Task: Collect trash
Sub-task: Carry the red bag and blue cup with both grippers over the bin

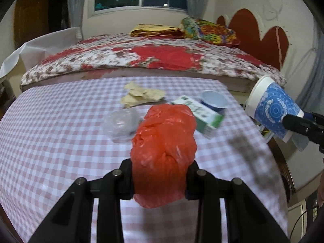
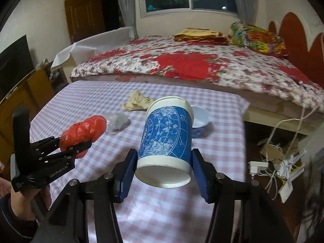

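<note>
My left gripper (image 1: 160, 179) is shut on a crumpled red plastic bag (image 1: 165, 147) and holds it above the checked table (image 1: 50, 141); both also show in the right wrist view, gripper (image 2: 79, 148) and bag (image 2: 84, 131). My right gripper (image 2: 163, 168) is shut on a blue-and-white paper cup (image 2: 168, 141), tilted, above the table's right part; the cup shows at the right in the left wrist view (image 1: 273, 107). On the table lie a clear plastic wrapper (image 1: 121, 124), crumpled yellowish paper (image 1: 139, 96), a green-and-white carton (image 1: 199, 113) and a small blue-rimmed cup (image 1: 214, 101).
A bed with a red floral cover (image 2: 192, 64) stands just behind the table. Cables, a charger and a power strip (image 2: 283, 168) lie on the floor to the right of the table. A wooden cabinet (image 2: 26, 93) stands at the left.
</note>
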`<act>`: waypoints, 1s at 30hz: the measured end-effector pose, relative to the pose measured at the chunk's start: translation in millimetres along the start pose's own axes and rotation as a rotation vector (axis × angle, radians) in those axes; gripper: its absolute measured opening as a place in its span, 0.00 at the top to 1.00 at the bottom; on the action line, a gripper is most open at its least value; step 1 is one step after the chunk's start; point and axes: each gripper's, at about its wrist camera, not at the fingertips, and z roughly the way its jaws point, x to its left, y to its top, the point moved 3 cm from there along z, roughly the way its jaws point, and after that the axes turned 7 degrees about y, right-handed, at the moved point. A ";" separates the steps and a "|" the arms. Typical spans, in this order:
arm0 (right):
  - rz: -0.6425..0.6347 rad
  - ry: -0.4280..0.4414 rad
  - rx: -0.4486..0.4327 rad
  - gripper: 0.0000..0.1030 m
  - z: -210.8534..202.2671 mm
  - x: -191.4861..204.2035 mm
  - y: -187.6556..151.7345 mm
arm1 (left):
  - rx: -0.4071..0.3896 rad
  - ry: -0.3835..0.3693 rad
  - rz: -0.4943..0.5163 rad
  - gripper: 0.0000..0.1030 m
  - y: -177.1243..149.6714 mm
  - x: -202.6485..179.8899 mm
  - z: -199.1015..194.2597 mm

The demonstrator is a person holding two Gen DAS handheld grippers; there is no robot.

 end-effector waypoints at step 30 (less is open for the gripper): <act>0.297 -0.317 -0.076 0.46 -180.0 -172.1 -149.9 | 0.020 -0.295 0.322 0.67 -29.6 -231.3 -41.6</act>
